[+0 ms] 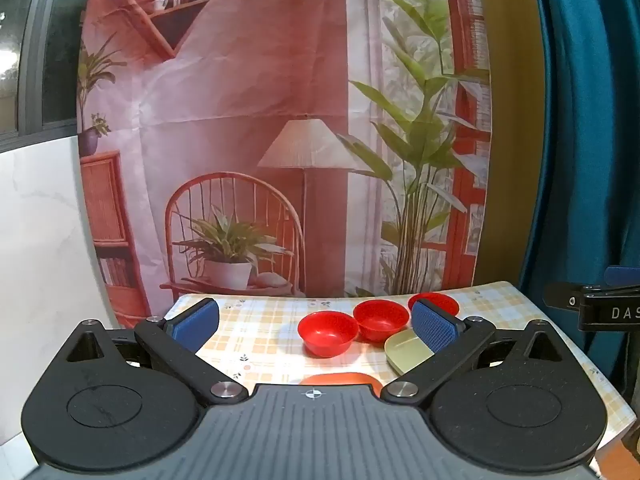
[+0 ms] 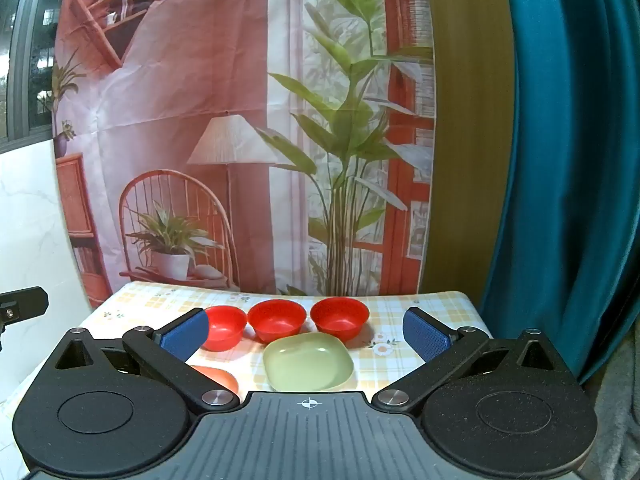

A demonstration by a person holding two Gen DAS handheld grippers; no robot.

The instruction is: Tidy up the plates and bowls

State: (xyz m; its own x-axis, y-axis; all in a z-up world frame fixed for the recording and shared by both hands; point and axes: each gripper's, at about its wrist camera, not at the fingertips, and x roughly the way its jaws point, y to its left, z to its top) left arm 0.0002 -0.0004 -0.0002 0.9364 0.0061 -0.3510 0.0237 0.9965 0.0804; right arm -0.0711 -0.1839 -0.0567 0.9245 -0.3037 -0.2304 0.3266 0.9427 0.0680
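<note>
Three red bowls stand in a row on the checked tablecloth: left bowl [image 2: 224,326], middle bowl [image 2: 277,320], right bowl [image 2: 339,316]. In the left wrist view they show as a near bowl [image 1: 328,333], a middle bowl [image 1: 381,319] and a far bowl [image 1: 434,304]. A pale green square plate [image 2: 308,362] lies in front of them; it also shows in the left wrist view [image 1: 406,350]. An orange plate [image 2: 218,378] lies at the near left, mostly hidden; its edge shows in the left wrist view [image 1: 340,379]. My left gripper [image 1: 316,326] is open and empty above the table. My right gripper [image 2: 306,334] is open and empty above the green plate.
The small table [image 2: 440,304] stands against a printed room backdrop [image 2: 240,120]. A teal curtain [image 2: 568,160] hangs at the right. A white wall [image 1: 36,240] is at the left. The right gripper's body shows at the right edge of the left wrist view [image 1: 600,304].
</note>
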